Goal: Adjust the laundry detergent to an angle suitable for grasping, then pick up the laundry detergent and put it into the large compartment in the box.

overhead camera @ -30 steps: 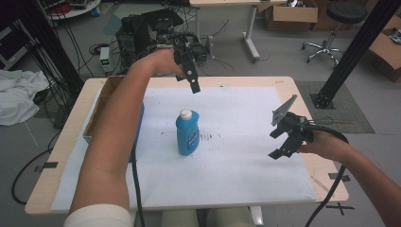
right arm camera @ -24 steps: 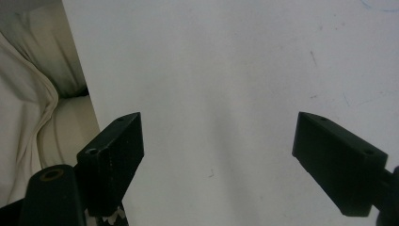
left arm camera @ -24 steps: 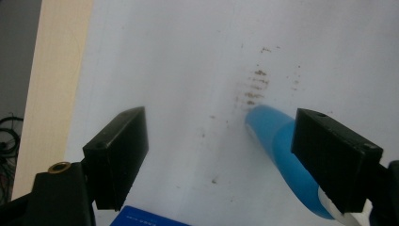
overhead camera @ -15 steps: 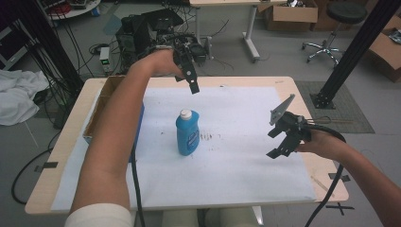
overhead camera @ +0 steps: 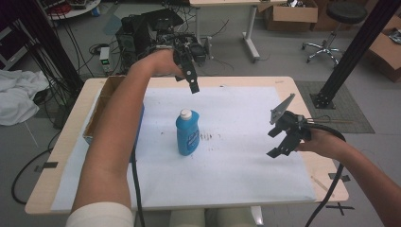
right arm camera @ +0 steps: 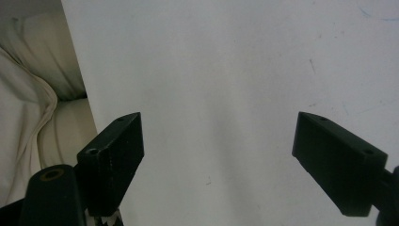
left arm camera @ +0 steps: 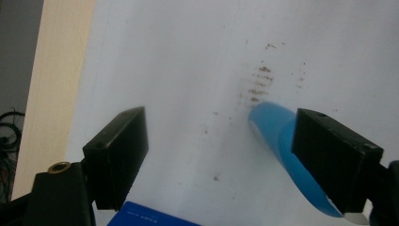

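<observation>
Overhead | white sheet (overhead camera: pixel 236 161) covers table (overhead camera: pixel 61 156) | brown specks (overhead camera: pixel 210 137), perhaps stains | both hand-held grippers open

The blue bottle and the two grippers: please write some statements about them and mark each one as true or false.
1. The blue bottle stands upright on the white sheet. True.
2. The left gripper is shut on the bottle. False: its jaws are open and it hangs above the far part of the sheet, apart from the bottle.
3. The right gripper is open and holds nothing. True.
4. The bottle has a red cap. False: the cap is white.
5. A cardboard box sits at the left side of the table. True.
6. The bottle lies inside the cardboard box. False: it stands on the sheet, to the right of the box.
</observation>
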The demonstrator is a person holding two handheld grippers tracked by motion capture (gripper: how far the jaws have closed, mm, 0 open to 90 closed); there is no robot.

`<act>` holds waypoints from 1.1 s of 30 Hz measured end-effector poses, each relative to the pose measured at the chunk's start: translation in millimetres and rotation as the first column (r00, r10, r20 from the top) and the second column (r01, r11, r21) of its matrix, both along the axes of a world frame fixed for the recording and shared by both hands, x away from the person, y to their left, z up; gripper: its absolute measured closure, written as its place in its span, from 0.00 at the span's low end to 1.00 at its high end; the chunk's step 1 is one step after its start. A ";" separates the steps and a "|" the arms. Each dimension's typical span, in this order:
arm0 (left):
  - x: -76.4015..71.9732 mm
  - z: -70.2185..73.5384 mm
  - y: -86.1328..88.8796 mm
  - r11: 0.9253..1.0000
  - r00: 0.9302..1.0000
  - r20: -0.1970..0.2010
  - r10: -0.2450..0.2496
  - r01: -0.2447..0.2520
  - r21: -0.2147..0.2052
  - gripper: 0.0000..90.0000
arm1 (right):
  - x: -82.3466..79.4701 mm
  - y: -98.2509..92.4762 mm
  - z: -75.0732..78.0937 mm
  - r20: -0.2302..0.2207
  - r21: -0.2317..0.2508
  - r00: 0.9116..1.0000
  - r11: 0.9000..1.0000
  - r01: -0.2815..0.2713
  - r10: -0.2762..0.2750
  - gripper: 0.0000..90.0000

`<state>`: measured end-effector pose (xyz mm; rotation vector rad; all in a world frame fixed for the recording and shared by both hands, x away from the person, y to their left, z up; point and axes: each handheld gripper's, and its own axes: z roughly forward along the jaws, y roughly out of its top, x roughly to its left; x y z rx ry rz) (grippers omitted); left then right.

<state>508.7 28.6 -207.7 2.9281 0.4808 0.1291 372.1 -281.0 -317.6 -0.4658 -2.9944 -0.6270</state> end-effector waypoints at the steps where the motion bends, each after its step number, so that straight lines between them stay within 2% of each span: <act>1: -0.1 0.0 0.0 1.000 1.000 0.000 0.006 -0.006 -0.003 0.22 | -0.2 -0.1 0.1 -0.001 0.003 1.000 1.000 -0.001 0.001 0.19; 8: -2.0 2.5 0.9 1.000 1.000 0.011 0.014 -0.014 0.004 0.22 | 0.5 -1.7 -0.6 0.002 0.006 1.000 1.000 0.002 -0.002 0.19; 16: -8.6 7.2 1.8 0.997 0.997 0.016 0.076 -0.076 0.000 0.21 | -2.4 -1.8 0.1 0.007 0.006 1.000 1.000 0.001 -0.001 0.19; 21: -15.6 9.7 3.4 0.991 0.991 0.015 0.130 -0.130 0.000 0.21 | -4.1 -0.9 0.8 0.010 0.006 1.000 1.000 0.005 -0.005 0.19; 25: -19.7 11.3 5.6 0.983 0.983 -0.003 0.185 -0.185 -0.005 0.22 | -5.3 1.1 0.6 0.014 0.004 1.000 1.000 -0.006 0.005 0.19; 29: -23.7 12.3 6.2 0.976 0.976 -0.010 0.216 -0.217 -0.013 0.22 | -6.2 1.6 2.1 0.020 0.010 1.000 1.000 -0.009 0.009 0.19; 33: -28.9 13.9 4.8 0.970 0.970 0.004 0.244 -0.244 -0.004 0.22 | -7.4 1.6 1.5 0.019 0.007 1.000 1.000 -0.010 0.009 0.19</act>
